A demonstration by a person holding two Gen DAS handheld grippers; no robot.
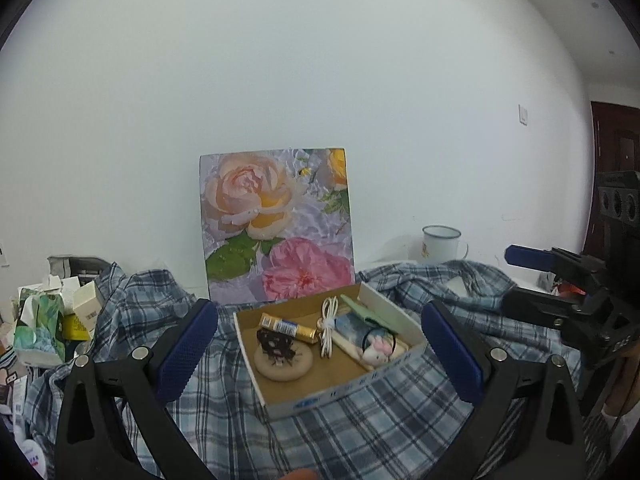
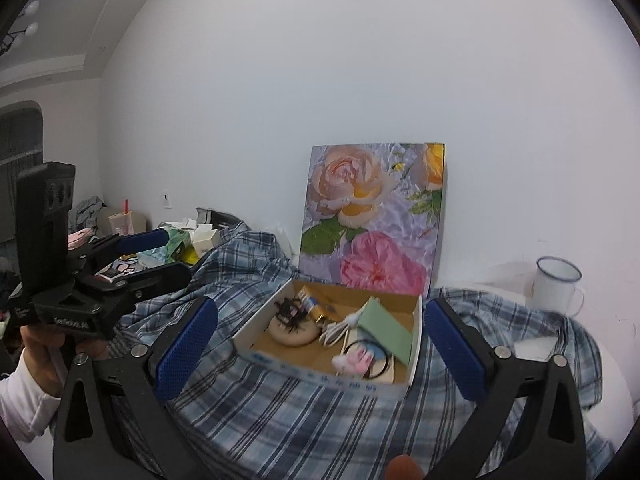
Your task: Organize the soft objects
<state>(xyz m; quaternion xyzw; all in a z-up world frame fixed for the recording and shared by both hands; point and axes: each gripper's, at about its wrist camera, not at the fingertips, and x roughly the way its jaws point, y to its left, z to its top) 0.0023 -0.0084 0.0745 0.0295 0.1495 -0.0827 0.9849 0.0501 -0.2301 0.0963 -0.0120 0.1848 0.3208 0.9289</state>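
A blue plaid cloth (image 1: pixel 360 432) (image 2: pixel 280 420) lies rumpled over the surface. On it sits an open cardboard box (image 1: pixel 332 394) (image 2: pixel 320 372). Inside are a beige round puff (image 1: pixel 284 364) (image 2: pixel 294 332) with a black clip on top, a hair tie with a pink-white plush bunny (image 1: pixel 378 350) (image 2: pixel 354 360), a battery (image 1: pixel 286 326), a coiled white cable (image 1: pixel 328 332) and a green card (image 2: pixel 386 330). My left gripper (image 1: pixel 319 308) (image 2: pixel 178 256) is open and empty, facing the box from short of its front wall. My right gripper (image 2: pixel 320 306) (image 1: pixel 508 278) is open too, short of the box.
A floral picture board (image 1: pixel 276 224) (image 2: pixel 372 216) leans on the white wall behind the box. A white enamel mug (image 1: pixel 442 244) (image 2: pixel 556 286) stands at the right. Cartons and tissue packs (image 1: pixel 52 316) (image 2: pixel 188 240) are heaped at the left. A hand (image 2: pixel 40 344) holds the left gripper.
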